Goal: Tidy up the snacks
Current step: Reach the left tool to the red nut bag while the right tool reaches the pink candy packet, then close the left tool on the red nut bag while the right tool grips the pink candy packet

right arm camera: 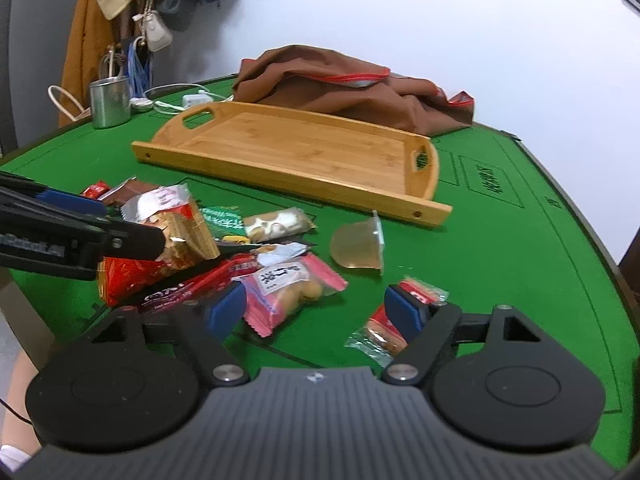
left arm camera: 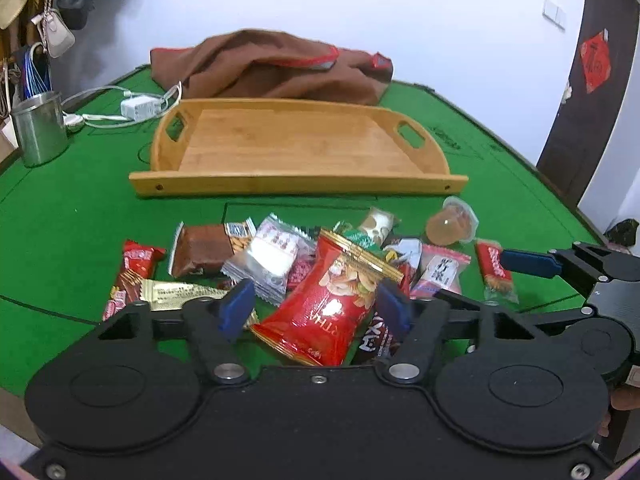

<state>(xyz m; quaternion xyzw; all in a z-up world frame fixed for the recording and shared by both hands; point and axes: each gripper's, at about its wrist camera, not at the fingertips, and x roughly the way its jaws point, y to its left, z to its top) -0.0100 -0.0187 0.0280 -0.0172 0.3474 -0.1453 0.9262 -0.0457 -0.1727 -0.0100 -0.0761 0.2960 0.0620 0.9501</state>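
A heap of wrapped snacks (left arm camera: 256,256) lies on the green table in front of an empty bamboo tray (left arm camera: 296,184). My left gripper (left arm camera: 316,300) is shut on a red nut bag (left arm camera: 332,292), which stands tilted above the heap; the right wrist view shows it from the side, with the bag (right arm camera: 128,276) in its grip. My right gripper (right arm camera: 314,304) is open low over the table. A pink packet (right arm camera: 288,292) lies just inside its left pad and a red wafer packet (right arm camera: 384,328) sits by its right pad, neither of them pressed. A jelly cup (right arm camera: 356,246) lies on its side nearby.
A brown cloth bag (left arm camera: 276,64) is bunched behind the tray. A steel mug (left arm camera: 38,128) and a white charger with cables (left arm camera: 140,108) stand at the far left. Bags hang on the wall to the left. The table edge curves off at the right.
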